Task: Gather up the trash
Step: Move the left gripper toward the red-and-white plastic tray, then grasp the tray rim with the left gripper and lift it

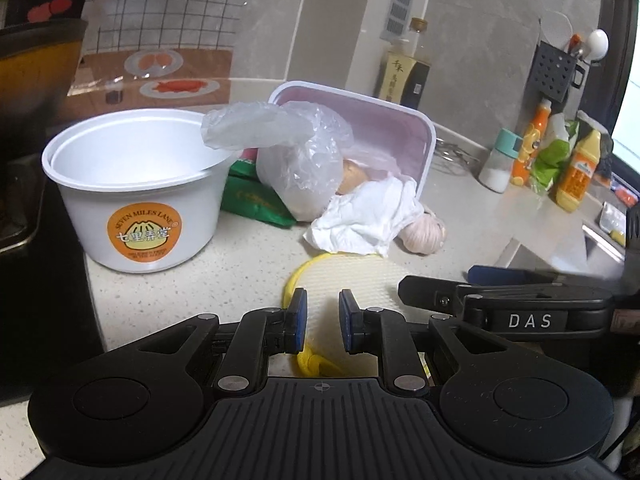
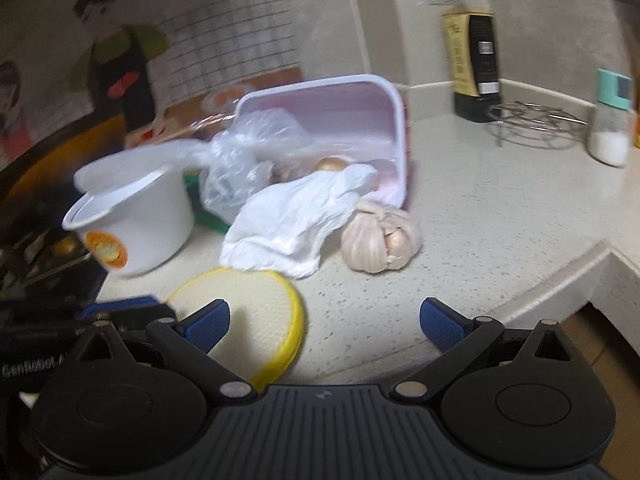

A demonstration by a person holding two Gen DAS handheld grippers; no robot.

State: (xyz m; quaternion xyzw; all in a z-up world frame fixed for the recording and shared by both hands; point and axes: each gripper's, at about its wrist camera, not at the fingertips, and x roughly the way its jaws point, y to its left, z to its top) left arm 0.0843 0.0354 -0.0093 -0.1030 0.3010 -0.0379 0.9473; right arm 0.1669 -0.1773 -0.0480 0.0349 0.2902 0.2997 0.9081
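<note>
Nothing is held by either gripper: the left gripper (image 1: 323,320) is narrowed to a small gap, the right gripper (image 2: 324,326) is spread wide. Beyond the fingers, trash is seen uncollected on the counter (image 2: 500,216): crumpled tissue (image 2: 296,216), plastic bag (image 1: 296,160), white bowl (image 1: 136,188), tipped pink tub (image 2: 384,120). Collection is judged barely begun.

A crumpled white tissue (image 2: 294,220) lay ahead of the right tongs (image 2: 324,324), against a tipped pink tray (image 2: 384,120). A clear plastic bag (image 1: 296,152) slumped ahead of the left tongs (image 1: 323,320).
</note>
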